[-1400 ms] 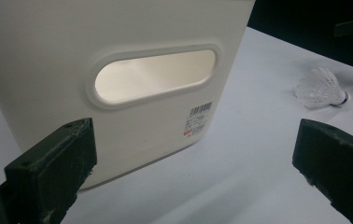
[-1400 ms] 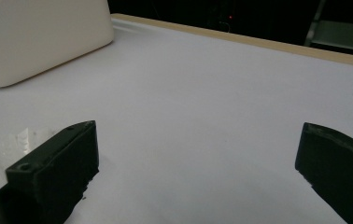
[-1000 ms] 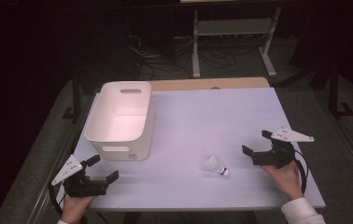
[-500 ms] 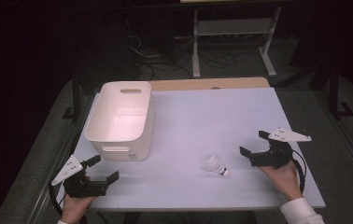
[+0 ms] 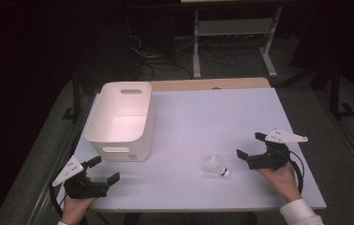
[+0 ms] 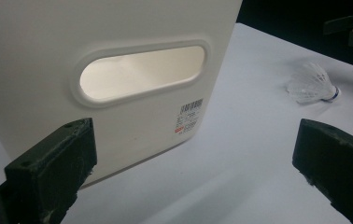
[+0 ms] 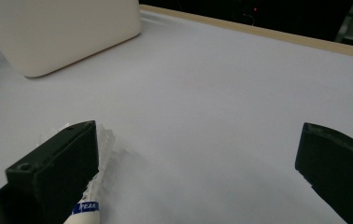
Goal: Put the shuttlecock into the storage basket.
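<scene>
Worktop (image 5: 203, 117): pale surface carrying a bin at the far left and a shuttlecock at the near right; both hands rest at its near edge.
Shuttlecock (image 5: 217, 166): lies on its side on the bare worktop, white skirt pointing left, cork with a blue band pointing right toward the right claw; nothing touches it.
Right claw (image 5: 251, 151): jaws spread wide, holding nothing; it sits just right of the shuttlecock and faces it. In the right gripper view the cork end (image 7: 85, 211) shows low beside one jaw, so the claw appears lined up for a pick but has not yet straddled the thing.
Left claw (image 5: 105, 169): jaws apart, empty; it rests at the near left corner, just in front of the bin's near wall, probably idle or ready to steady the bin.
Bin (image 5: 119, 149): white, open-topped, with a slot handle in each end wall; upright, long axis running near to far.
Bin contents: the interior visible from above looks bare; through the near slot (image 6: 142, 71) only the inner wall is seen.
Likely aim: the open bin stands within reach as the destination for the shuttlecock.
</scene>
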Tool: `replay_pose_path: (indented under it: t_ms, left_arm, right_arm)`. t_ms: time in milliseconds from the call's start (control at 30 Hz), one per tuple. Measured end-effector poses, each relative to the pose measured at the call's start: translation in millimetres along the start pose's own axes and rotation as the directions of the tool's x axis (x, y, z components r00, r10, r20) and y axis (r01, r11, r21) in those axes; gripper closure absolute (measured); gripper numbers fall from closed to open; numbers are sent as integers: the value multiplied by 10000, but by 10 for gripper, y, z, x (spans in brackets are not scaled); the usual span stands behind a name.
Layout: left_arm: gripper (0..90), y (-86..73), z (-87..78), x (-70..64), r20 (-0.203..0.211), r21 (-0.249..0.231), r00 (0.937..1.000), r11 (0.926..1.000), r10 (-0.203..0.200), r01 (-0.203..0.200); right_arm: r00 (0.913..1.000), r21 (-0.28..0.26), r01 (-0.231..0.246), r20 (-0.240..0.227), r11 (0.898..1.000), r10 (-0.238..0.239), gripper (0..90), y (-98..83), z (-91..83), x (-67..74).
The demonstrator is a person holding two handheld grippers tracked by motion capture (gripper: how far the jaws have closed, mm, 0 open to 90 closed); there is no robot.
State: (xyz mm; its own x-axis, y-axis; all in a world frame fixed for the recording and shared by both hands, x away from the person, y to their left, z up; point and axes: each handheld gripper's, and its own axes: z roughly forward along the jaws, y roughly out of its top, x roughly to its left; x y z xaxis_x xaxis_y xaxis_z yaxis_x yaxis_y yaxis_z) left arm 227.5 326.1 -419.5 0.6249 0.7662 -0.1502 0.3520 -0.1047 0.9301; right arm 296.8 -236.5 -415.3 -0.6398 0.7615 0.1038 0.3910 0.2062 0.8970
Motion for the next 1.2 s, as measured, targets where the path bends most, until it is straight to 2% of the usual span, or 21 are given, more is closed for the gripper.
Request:
replay_pose_path:
  t_ms: [433, 1200]
  left_arm:
    - [0, -1, 2, 1, -27, 11, 10000, 10000, 6, -6]
    - [0, -1, 2, 1, 21, 70, 10000, 10000, 62, -62]
  right_arm:
    - [9990, 376, 173, -422, 9991, -158, 0, 7, 53, 76]
    - [9964, 730, 435, -758, 9964, -380, 0, 6, 104, 144]
